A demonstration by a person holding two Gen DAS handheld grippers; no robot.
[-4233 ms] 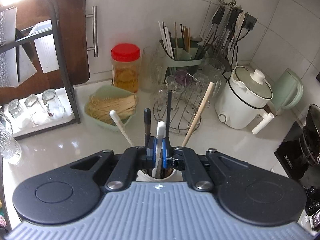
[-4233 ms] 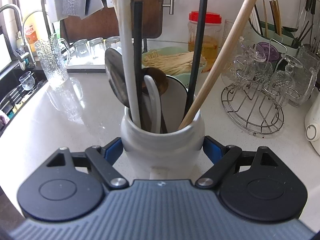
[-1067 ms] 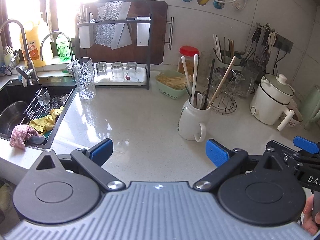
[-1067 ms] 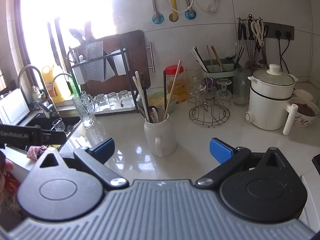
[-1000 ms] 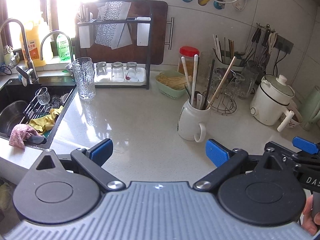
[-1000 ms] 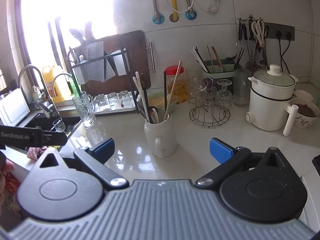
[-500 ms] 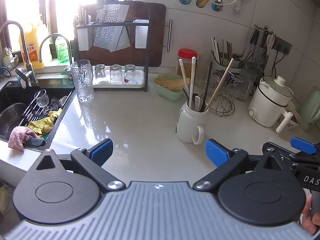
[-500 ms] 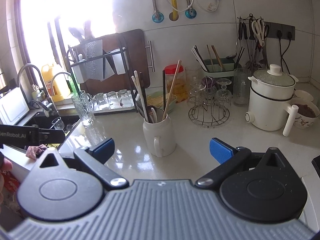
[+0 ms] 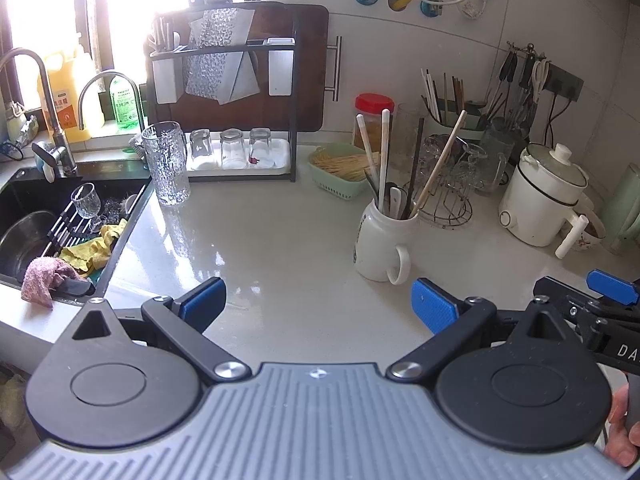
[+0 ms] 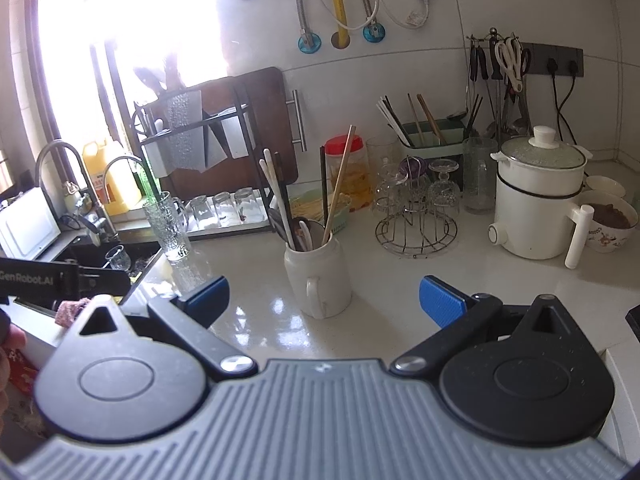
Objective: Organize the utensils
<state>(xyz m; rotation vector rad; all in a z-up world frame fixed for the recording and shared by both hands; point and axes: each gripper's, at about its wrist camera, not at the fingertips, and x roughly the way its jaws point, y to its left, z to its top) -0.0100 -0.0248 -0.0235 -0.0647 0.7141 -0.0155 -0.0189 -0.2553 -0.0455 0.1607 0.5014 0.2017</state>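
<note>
A white mug (image 9: 380, 242) stands on the pale counter, its handle toward me. It holds several utensils (image 9: 386, 168): white and black handles, a wooden stick, spoons. It also shows in the right wrist view (image 10: 318, 276). My left gripper (image 9: 318, 306) is open and empty, well back from the mug. My right gripper (image 10: 324, 300) is open and empty, also back from the mug. The right gripper's blue fingertip (image 9: 612, 282) shows at the right edge of the left wrist view.
A sink (image 9: 48, 220) with glasses and cloths lies at the left. A glass jug (image 9: 166, 162), a black rack (image 9: 224, 92) with glasses, a green basket (image 9: 340, 166), a wire glass stand (image 10: 416, 216), a white cooker (image 10: 538, 200) and a chopstick holder (image 10: 424, 132) line the back.
Earlier the left gripper was shut on a utensil in the mug and the right gripper held the mug. Both have let go, opened and pulled far back. Over the last second they drifted slightly.
</note>
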